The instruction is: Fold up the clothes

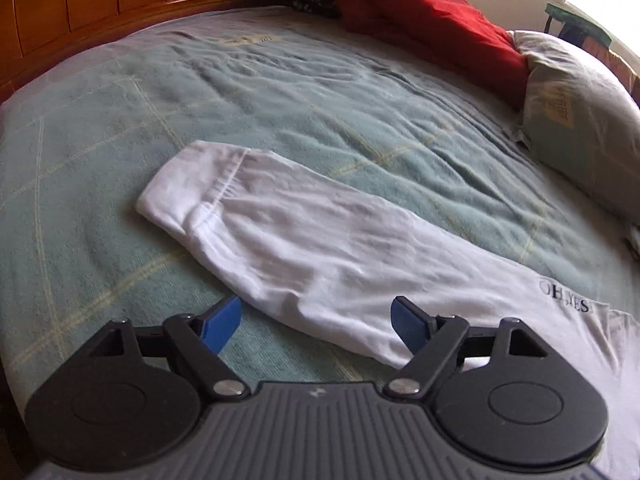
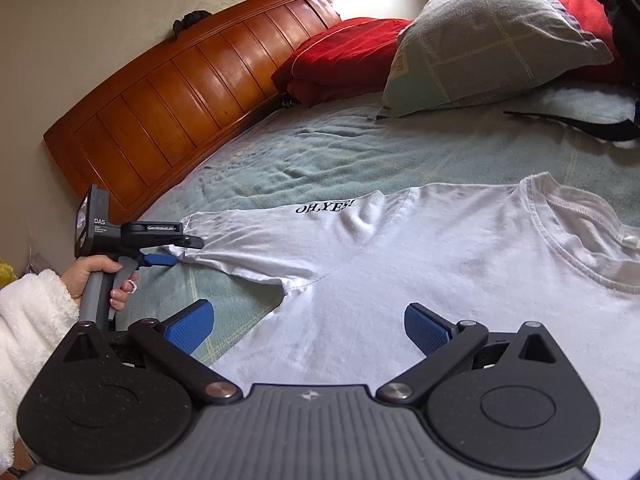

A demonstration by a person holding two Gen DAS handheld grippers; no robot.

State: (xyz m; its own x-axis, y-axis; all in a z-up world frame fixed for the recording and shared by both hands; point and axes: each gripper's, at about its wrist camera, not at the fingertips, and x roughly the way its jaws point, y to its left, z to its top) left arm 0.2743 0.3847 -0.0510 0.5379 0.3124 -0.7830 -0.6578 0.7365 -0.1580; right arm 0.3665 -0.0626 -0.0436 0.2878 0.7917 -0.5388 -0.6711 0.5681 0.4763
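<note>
from the left wrist: left tool point(image 1: 316, 322) with blue ribbed pads point(image 1: 224, 322) wide apart, clamped on nothing, poised at the near edge of a long, narrow stretch of the white t-shirt point(image 1: 304, 248), rounded and stitched with a hem at its far end, lying rumpled and flat across the bed point(image 1: 120, 120). upside-down black lettering point(image 1: 566, 294) just visible at the right there, the rest of the garment cut off by the frame. from the right wrist, much more of it: broad shirt body spread over the bed, ribbed round collar point(image 2: 560, 216) towards the right, the same lettering readable as "oh,yes!" along a soft fold. right tool point(image 2: 308, 318) likewise spread open, empty, low over the shirt's body. only here too: a hand point(image 2: 96, 276) in a fluffy white cuff point(image 2: 32, 320) around the left tool's grey grip, that tool's tips at the shirt's far left end (touching or merely beside, hard to tell). thin, creased cotton against a nubby pale-green blanket crossed by faint yellow lines. glossy curved wooden headboard point(image 2: 168, 92) of vertical slats, red bedding point(image 2: 344, 56) bunched against it, a plump green-grey checked pillow point(image 2: 480, 40) beside that.
</note>
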